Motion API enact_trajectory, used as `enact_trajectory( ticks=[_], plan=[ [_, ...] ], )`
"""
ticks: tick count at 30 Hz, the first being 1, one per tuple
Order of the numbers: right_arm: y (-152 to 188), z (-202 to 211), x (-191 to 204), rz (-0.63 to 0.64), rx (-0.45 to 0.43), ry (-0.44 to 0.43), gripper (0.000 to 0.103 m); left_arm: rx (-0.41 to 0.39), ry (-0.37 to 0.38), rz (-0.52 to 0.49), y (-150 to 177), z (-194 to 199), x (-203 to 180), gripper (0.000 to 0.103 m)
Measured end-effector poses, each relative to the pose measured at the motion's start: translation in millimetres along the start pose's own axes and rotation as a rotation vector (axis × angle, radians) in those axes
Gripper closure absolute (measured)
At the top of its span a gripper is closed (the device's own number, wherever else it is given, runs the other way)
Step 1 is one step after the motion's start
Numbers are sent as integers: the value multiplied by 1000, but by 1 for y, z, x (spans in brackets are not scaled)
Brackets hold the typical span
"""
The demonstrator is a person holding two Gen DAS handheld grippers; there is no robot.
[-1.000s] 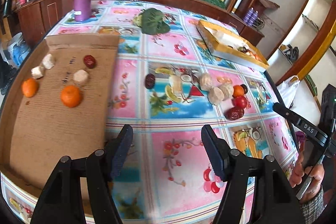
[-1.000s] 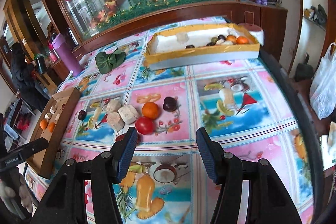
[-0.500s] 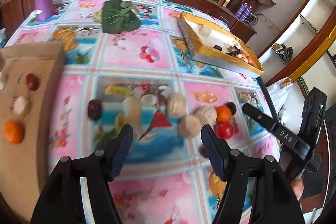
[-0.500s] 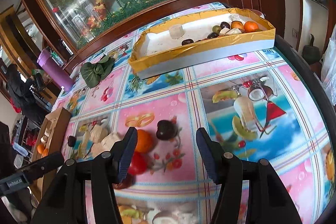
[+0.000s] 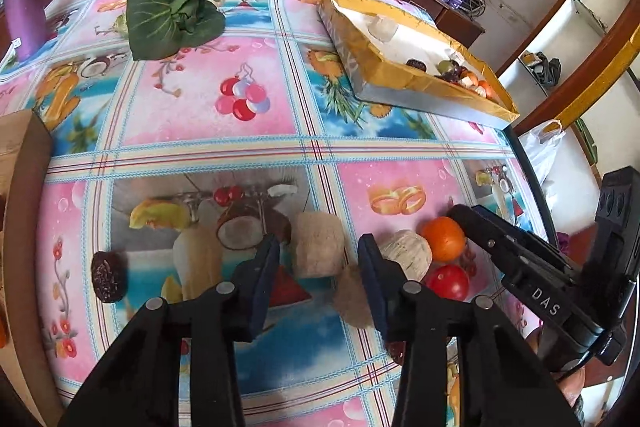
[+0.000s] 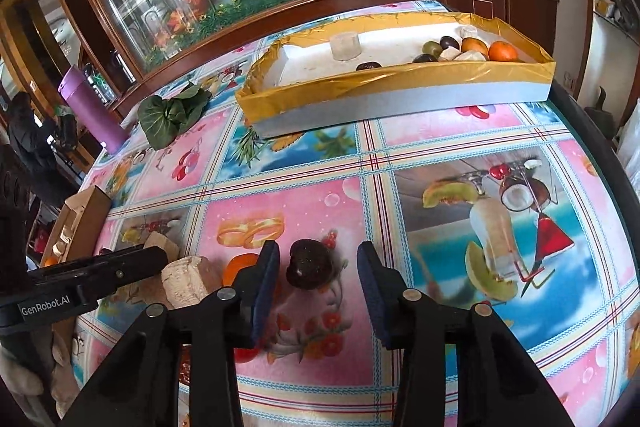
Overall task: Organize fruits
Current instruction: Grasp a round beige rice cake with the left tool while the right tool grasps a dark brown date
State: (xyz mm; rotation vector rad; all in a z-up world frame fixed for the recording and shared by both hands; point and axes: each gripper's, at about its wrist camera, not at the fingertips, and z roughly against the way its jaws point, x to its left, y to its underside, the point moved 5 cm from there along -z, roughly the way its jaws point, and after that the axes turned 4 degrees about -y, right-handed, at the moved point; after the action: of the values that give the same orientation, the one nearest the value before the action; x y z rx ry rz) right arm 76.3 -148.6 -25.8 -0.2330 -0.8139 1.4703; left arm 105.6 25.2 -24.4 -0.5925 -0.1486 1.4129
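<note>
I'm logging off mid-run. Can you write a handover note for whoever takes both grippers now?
Left gripper: fingers have just been closing around a beige chunk, not yet touching.
Right gripper: fingers also closing, around a dark fruit, gaps both sides.
Done: some fruit lies in the gold box and on the cardboard.
Left: orange, tomato, date and other chunks on the table.
</note>
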Motion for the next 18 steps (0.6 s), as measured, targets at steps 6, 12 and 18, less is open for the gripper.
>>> enact_trajectory(
  ticks=[6, 12, 18],
  plan=[
    [3, 2, 4, 21, -4, 3, 80, -2, 0, 8, 0, 2, 8, 77],
    [5, 6, 9, 39, -26, 4, 80, -14, 8, 15, 7, 15, 7, 77],
    [5, 16, 7, 27, -60, 3, 81, -89, 35, 9, 21, 55, -3, 77]
  ],
)
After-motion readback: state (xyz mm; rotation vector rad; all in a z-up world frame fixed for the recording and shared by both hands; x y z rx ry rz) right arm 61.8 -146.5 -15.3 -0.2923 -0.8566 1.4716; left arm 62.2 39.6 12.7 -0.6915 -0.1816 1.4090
